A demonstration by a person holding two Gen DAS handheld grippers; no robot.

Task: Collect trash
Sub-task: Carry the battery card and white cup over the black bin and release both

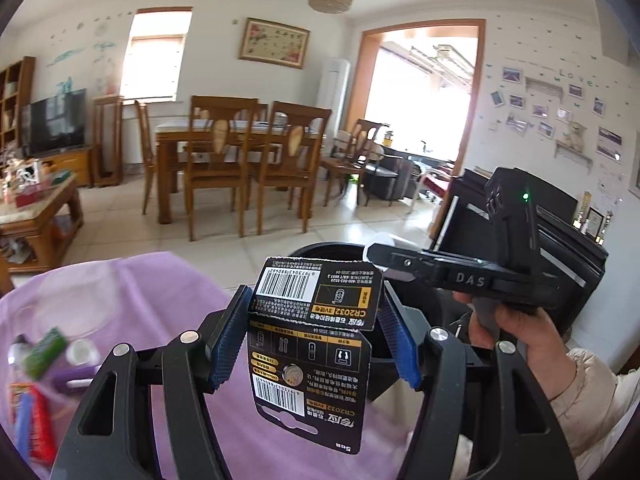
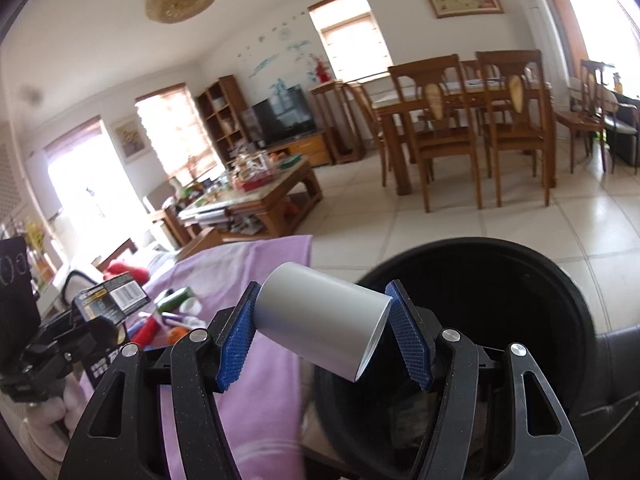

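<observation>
Left gripper point(image 1: 316, 338) is clamped on a flat battery card point(image 1: 310, 354), thin printed cardboard, torn along one perforation and held by its edges. Right gripper point(image 2: 322, 334) is clenched on a smooth grey tube point(image 2: 324, 330), tilted, over the black bin point(image 2: 560, 280).

Risks judged: the card could buckle or tear free; the slick tube could slip and miss the rim, landing on the purple cloth point(image 2: 256, 280).
</observation>
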